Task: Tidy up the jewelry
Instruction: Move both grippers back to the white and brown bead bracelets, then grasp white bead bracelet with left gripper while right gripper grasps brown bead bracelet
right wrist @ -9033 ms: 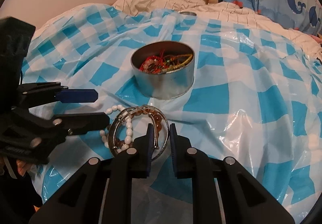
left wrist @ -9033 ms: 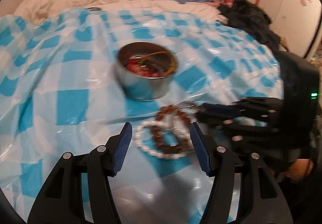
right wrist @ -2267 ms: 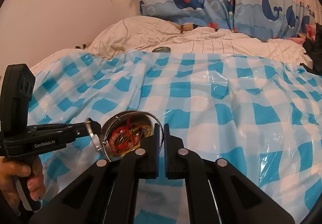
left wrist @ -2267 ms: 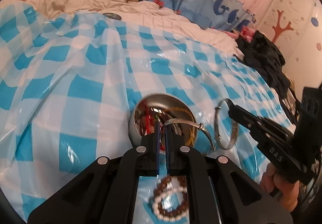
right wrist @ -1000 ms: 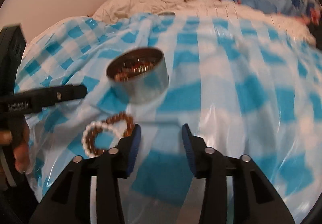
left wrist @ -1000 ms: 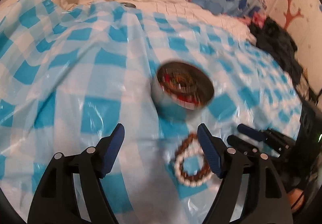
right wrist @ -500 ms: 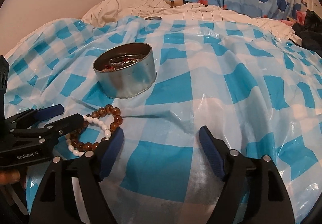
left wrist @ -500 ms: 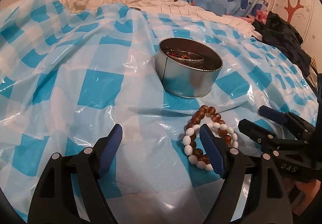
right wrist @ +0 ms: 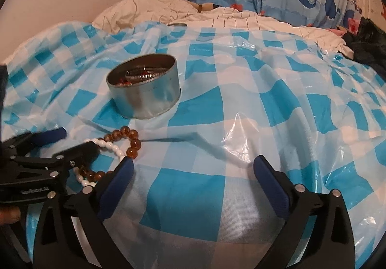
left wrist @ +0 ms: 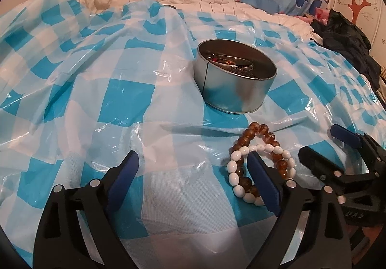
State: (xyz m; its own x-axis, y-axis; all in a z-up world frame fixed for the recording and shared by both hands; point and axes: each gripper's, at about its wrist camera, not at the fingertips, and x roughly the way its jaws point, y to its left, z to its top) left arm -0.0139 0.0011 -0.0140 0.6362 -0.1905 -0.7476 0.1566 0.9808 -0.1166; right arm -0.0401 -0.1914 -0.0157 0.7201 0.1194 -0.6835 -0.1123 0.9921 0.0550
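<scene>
The left tongs (left wrist: 191, 164) are wide apart and hold nothing; so are the right tongs (right wrist: 193, 167). Two bead bracelets, one white (left wrist: 235, 173) and one brown (left wrist: 261, 129), lie between them on the cloth (left wrist: 120, 104). Behind stands a tin (left wrist: 232, 92) with a silver bangle (left wrist: 237, 67) and red bits inside.

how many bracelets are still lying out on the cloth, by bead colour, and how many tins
brown bead bracelet: 1
white bead bracelet: 1
round metal tin: 1 (jewelry inside, pieces too tangled to count)
total: 3
</scene>
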